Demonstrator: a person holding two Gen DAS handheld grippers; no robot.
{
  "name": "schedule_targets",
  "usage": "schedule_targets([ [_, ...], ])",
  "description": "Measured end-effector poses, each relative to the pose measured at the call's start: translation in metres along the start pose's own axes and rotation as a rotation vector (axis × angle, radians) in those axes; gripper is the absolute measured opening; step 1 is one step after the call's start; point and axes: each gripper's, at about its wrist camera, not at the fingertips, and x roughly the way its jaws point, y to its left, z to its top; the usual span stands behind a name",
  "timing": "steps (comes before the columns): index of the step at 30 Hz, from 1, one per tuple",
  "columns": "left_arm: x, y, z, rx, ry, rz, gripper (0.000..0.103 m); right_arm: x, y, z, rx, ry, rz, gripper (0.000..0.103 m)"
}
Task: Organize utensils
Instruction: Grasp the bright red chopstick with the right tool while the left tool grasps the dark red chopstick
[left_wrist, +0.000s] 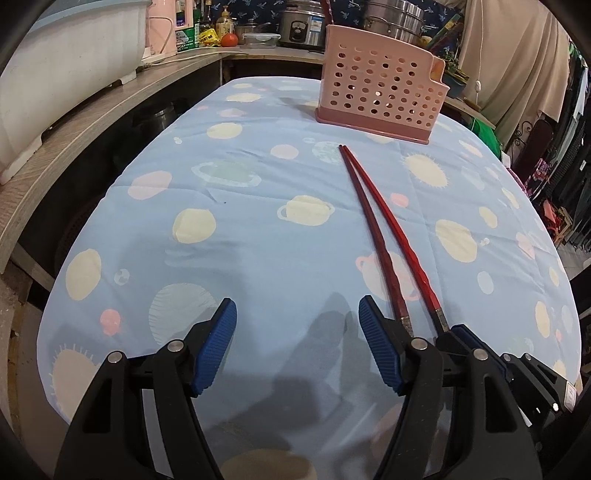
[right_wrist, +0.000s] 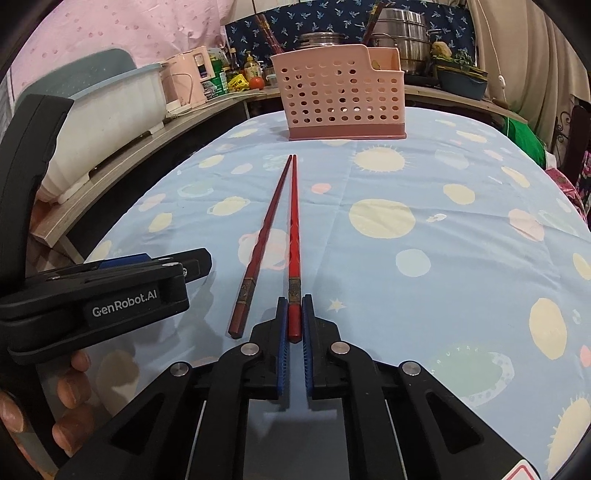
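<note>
Two red chopsticks lie on the blue planet-print tablecloth (left_wrist: 258, 229), tips together toward a pink perforated utensil holder (left_wrist: 380, 99), which also shows in the right wrist view (right_wrist: 341, 99). My right gripper (right_wrist: 294, 314) is shut on the thick end of the bright red chopstick (right_wrist: 294, 229). The darker chopstick (right_wrist: 264, 236) lies free just left of it. My left gripper (left_wrist: 297, 314) is open and empty, just left of the chopstick ends (left_wrist: 402, 314). The right gripper (left_wrist: 480, 354) shows at the left view's lower right. The left gripper's body (right_wrist: 110, 291) is beside the dark chopstick.
A wooden counter (left_wrist: 74, 122) runs along the table's left side with a white tub (left_wrist: 55, 66), a pink kettle and bottles. Steel pots (right_wrist: 402, 40) stand behind the holder. Curtains and clothes hang at the right.
</note>
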Motion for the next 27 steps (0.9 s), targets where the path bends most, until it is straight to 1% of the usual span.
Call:
schedule_targets([
  [3,-0.002,-0.006,-0.001,0.012,-0.001,-0.012,0.067,-0.003,-0.007,-0.001,0.019,-0.006,-0.011,0.006],
  [5,-0.004,-0.011,-0.002,0.021,-0.003,-0.021,0.07,-0.005,-0.012,-0.002,0.035,-0.01,-0.019,0.006],
  [7,-0.005,-0.016,-0.003,0.03,-0.005,-0.027,0.071,-0.007,-0.018,-0.003,0.053,-0.014,-0.022,0.006],
  [11,-0.004,-0.029,-0.006,0.058,0.001,-0.045,0.071,-0.009,-0.024,-0.005,0.074,-0.018,-0.013,0.006],
  [17,0.001,-0.041,-0.012,0.087,0.012,-0.042,0.071,-0.012,-0.028,-0.007,0.086,-0.023,-0.004,0.006],
  [19,0.002,-0.04,-0.012,0.087,0.01,-0.035,0.07,-0.012,-0.027,-0.007,0.088,-0.024,-0.001,0.006],
  [22,0.002,-0.041,-0.012,0.097,0.005,-0.024,0.062,-0.012,-0.027,-0.008,0.089,-0.025,0.001,0.006],
  [27,0.002,-0.043,-0.014,0.116,-0.002,-0.003,0.056,-0.013,-0.028,-0.008,0.087,-0.025,0.002,0.006],
])
